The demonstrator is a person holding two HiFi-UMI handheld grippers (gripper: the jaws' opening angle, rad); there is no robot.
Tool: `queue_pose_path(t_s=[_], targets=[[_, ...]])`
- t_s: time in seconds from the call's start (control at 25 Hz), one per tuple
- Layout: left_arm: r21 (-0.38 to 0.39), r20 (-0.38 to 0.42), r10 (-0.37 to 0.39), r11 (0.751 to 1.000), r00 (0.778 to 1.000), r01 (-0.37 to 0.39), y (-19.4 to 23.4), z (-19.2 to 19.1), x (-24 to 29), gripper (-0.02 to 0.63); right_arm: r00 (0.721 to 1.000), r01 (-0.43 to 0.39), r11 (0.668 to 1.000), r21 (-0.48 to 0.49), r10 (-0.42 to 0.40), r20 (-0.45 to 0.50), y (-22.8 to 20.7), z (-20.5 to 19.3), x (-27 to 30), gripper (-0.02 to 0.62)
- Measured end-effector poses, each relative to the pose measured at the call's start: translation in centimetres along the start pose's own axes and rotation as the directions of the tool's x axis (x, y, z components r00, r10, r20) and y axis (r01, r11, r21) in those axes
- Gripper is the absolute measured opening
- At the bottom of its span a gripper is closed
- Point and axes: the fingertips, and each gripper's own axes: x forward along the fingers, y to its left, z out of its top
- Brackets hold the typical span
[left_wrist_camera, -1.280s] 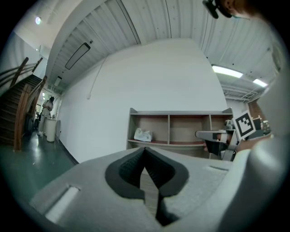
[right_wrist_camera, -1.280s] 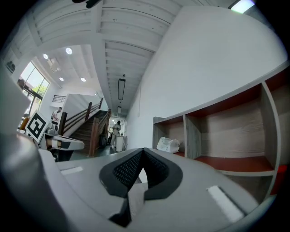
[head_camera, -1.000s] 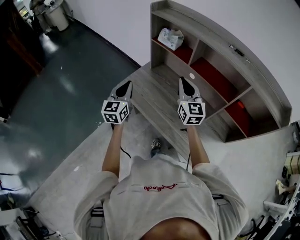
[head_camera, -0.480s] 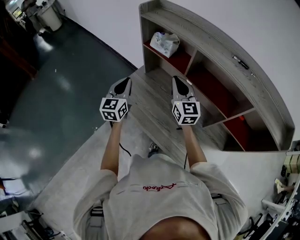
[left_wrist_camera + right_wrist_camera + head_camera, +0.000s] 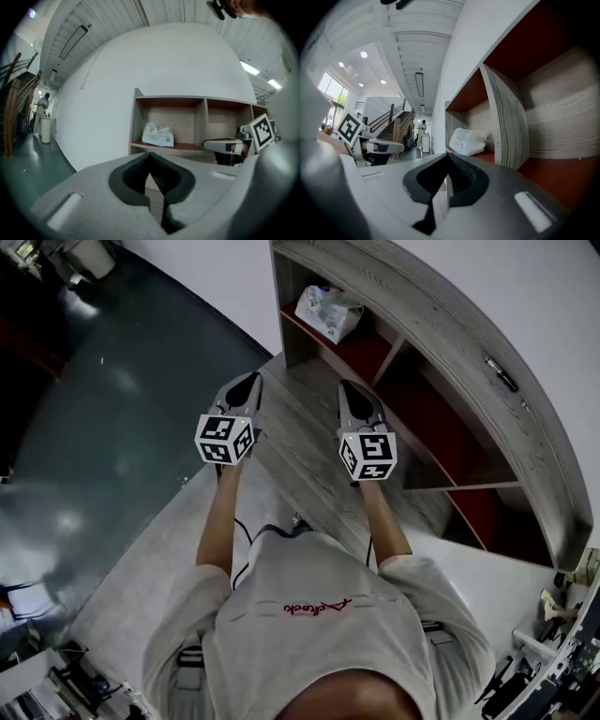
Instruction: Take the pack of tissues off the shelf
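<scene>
The pack of tissues (image 5: pixel 328 310), white with pale print, lies on the red floor of the end compartment of the wooden shelf (image 5: pixel 441 324). It is also in the left gripper view as the pack (image 5: pixel 158 135) and in the right gripper view as the pack (image 5: pixel 467 141). My left gripper (image 5: pixel 246 390) is shut and empty, well short of the shelf. My right gripper (image 5: pixel 352 396) is also shut and empty, close to the shelf's front and pointing past a divider (image 5: pixel 504 122) toward the pack. Both stay apart from the pack.
The shelf has three red-floored compartments; the other two look bare. A grey wood surface (image 5: pixel 300 432) lies under the grippers, with dark glossy floor (image 5: pixel 112 418) to the left. A person stands far off by a white cabinet (image 5: pixel 44 129). Clutter sits at the lower right (image 5: pixel 553 643).
The shelf and pack have drawn closer and slid left and up in the head view. Both grippers stayed shut and shifted slightly left, the right one nearer the shelf front.
</scene>
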Motion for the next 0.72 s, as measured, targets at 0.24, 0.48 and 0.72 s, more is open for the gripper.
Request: queue_pose_path(t_s=[0.24, 0.48, 0.72], targets=[[0.001, -0.011, -0.005, 1.000, 1.000, 0.005, 0.7, -0.1, 1.7, 0.002, 1.000, 0.001, 1.000, -0.001, -0.001, -0.019, -0.7, -0.9, 1.0, 0.008], [-0.012, -0.012, -0.017, 1.000, 1.000, 0.017, 2.3, -0.8, 2.8, 0.002, 0.999, 0.019, 1.000, -0.008, -0.020, -0.049, -0.8, -2.0, 2.5, 0.008], [-0.025, -0.023, -0.067, 0.997, 0.998, 0.066, 4.2, -1.2, 4.7, 0.002, 0.995, 0.073, 0.997, -0.016, -0.074, -0.070, -0.7, -2.4, 4.0, 0.008]])
